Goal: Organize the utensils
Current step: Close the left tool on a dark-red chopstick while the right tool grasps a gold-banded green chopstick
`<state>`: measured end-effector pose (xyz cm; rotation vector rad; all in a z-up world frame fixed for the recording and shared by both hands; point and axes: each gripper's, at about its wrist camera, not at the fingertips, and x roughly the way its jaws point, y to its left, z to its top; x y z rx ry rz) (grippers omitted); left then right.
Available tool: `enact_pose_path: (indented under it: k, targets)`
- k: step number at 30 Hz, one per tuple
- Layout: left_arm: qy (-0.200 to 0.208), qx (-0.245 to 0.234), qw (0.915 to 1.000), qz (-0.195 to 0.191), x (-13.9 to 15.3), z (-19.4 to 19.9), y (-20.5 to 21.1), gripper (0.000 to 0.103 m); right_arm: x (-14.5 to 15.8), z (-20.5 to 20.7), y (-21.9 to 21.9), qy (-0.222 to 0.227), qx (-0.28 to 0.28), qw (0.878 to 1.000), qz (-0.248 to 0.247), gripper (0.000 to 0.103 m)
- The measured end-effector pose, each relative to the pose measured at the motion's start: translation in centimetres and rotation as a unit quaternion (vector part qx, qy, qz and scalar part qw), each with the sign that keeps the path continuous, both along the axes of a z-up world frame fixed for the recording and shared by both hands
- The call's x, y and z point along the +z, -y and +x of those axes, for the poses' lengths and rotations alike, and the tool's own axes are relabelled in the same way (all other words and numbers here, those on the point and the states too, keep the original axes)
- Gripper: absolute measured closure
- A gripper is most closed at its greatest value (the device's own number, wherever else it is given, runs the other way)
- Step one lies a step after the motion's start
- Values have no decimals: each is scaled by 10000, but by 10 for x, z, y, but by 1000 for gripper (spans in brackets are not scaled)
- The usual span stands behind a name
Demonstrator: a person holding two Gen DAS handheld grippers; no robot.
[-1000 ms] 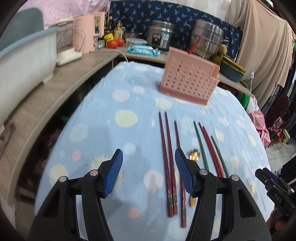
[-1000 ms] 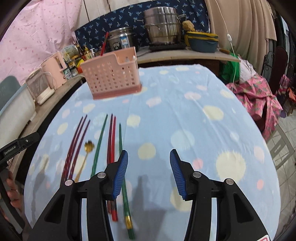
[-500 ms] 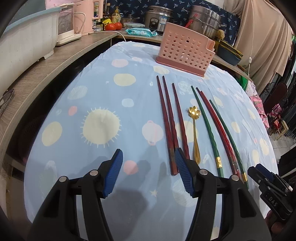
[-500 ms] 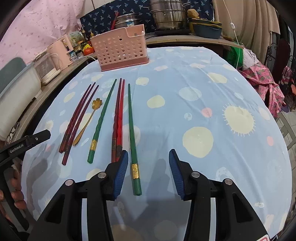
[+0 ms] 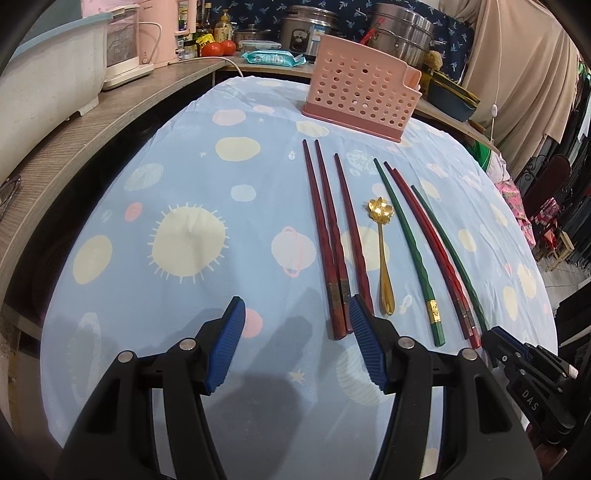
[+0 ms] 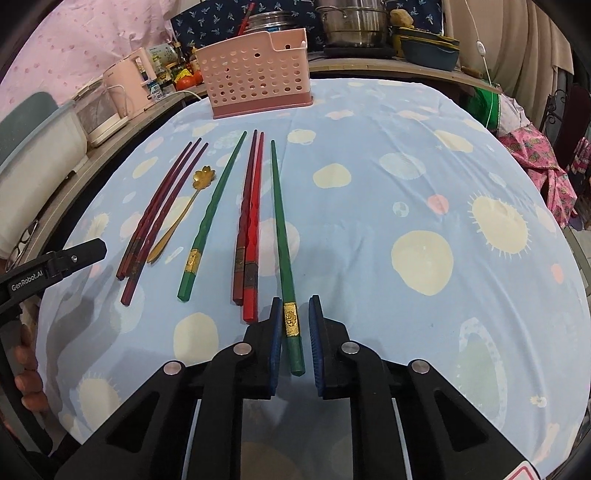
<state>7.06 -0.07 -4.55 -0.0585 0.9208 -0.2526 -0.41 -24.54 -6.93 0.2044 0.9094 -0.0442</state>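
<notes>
Several chopsticks lie side by side on the blue tablecloth (image 5: 184, 177): three dark red (image 5: 325, 236), two green, two red (image 6: 251, 221). A gold spoon (image 5: 382, 254) lies among them. A pink perforated basket (image 5: 360, 86) stands at the far edge. My right gripper (image 6: 294, 325) straddles the thick end of the rightmost green chopstick (image 6: 280, 221), its jaws narrowed close to it but still apart from it. My left gripper (image 5: 297, 325) is open and empty just left of the dark red chopsticks' near ends.
A counter (image 5: 122, 107) runs along the left with a white tub (image 5: 44, 74) and pink kettle (image 5: 166, 29). Steel pots (image 5: 399, 33) and a blue dish stand behind the basket. Pink cloth (image 6: 543, 162) hangs off the right table edge.
Both grippers have drawn back toward the near ends of the chopsticks. The right gripper's jaws have narrowed around the rightmost green chopstick's end. The left gripper stays wide open.
</notes>
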Motion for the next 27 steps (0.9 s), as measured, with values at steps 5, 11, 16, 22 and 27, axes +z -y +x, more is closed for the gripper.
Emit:
enact_pose_path:
  k: [5, 11, 16, 22, 27]
  targets:
    - [-40, -18, 9999, 92, -5, 4, 4, 49, 0, 1, 1, -1, -15, 10000, 33, 94]
    - [-45, 1, 9999, 137, -9, 10, 7, 50, -1, 2, 2, -3, -24, 10000, 67, 94]
    - [-72, -12, 9998, 165, -13, 14, 11, 52, -1, 3, 2, -1, -28, 10000, 72, 94]
    - [5, -30, 9996, 285, -16, 16, 14, 52, -1, 3, 3, -2, -31, 10000, 72, 94]
    - [4, 8, 9997, 236, -16, 16, 9, 60, -1, 3, 3, -1, -32, 10000, 70, 94]
